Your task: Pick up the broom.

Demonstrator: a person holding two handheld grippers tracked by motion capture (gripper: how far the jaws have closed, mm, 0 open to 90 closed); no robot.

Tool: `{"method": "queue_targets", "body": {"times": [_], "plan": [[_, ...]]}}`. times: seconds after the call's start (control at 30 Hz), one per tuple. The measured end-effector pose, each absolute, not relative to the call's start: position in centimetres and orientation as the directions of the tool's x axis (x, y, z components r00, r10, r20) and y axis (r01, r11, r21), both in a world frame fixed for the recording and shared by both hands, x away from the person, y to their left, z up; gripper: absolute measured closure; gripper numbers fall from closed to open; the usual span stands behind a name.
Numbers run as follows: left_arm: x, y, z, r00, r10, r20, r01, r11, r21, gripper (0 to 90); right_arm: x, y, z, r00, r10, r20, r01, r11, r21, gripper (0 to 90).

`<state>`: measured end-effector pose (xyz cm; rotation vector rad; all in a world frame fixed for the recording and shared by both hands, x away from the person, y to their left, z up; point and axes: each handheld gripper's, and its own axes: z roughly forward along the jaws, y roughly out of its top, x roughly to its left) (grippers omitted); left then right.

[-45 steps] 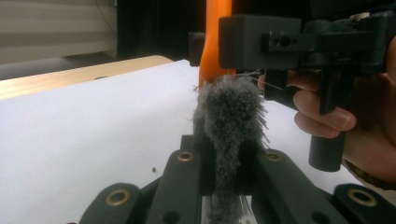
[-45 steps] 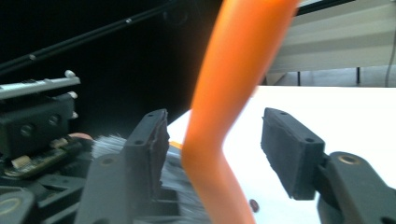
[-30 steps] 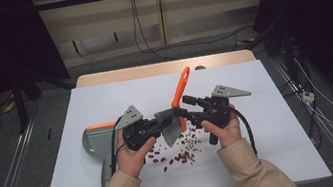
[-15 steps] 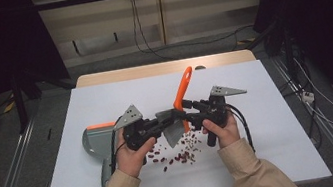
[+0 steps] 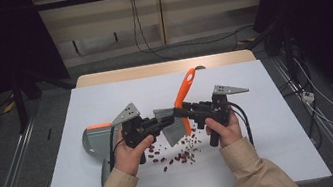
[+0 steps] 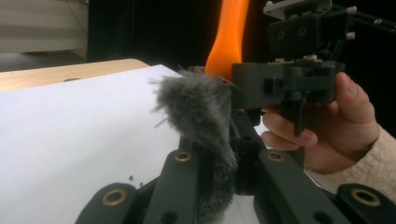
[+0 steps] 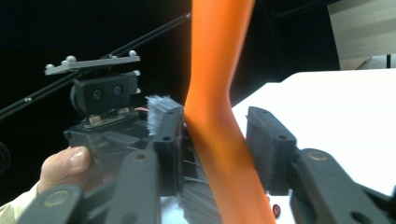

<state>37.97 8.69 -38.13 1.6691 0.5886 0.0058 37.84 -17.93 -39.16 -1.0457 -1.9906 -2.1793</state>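
Note:
A hand brush hangs above the white table (image 5: 258, 109), its orange handle (image 5: 185, 89) slanting up and away. My left gripper (image 5: 162, 124) is shut on its grey bristles (image 5: 173, 131). In the left gripper view the bristles (image 6: 198, 112) sit between my jaws (image 6: 224, 156). My right gripper (image 5: 183, 114) comes in from the right. Its jaws have just been closing and now hold the handle (image 7: 219, 93) between the pads (image 7: 215, 144). Several red beans (image 5: 180, 155) lie scattered under the brush.
A grey dustpan (image 5: 92, 141) with an orange grip (image 5: 99, 126) lies on the table left of my left hand. The table's wooden far edge (image 5: 165, 68) meets dark floor with cables. Bare table extends to the right and front.
The right gripper's jaws have drawn in on the orange handle. Both hands and the brush stay where they were.

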Motion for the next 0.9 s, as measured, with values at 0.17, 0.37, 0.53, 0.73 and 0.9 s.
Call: {"method": "queue_targets", "body": {"times": [0.17, 0.37, 0.53, 0.73, 0.9], "plan": [[38.2, 8.7, -38.3, 0.867, 0.385, -0.315, 0.37, -0.077, 0.926, 77.6, 37.5, -17.9, -38.9, -0.785, 0.452, 0.425, 0.409, -0.137, 0.902, 67.9], [38.2, 8.7, -38.1, 0.864, 0.423, -0.273, 0.333, -0.075, 0.94, 70.0, 37.0, -17.7, -38.3, -0.767, 0.518, 0.379, 0.385, -0.102, 0.917, 70.2], [38.1, 9.1, -37.8, 0.853, 0.472, -0.223, 0.302, -0.098, 0.948, 62.6, 36.7, -18.2, -37.5, -0.747, 0.568, 0.346, 0.354, -0.101, 0.93, 70.5], [37.9, 9.2, -37.2, 0.843, 0.504, -0.186, 0.28, -0.116, 0.953, 39.5, 36.8, -20.1, -37.4, -0.696, 0.631, 0.342, 0.344, -0.125, 0.931, 70.7], [38.1, 9.4, -37.0, 0.846, 0.505, -0.172, 0.274, -0.134, 0.952, 28.5, 36.7, -21.8, -37.2, -0.653, 0.691, 0.309, 0.325, -0.112, 0.939, 70.7]]}}
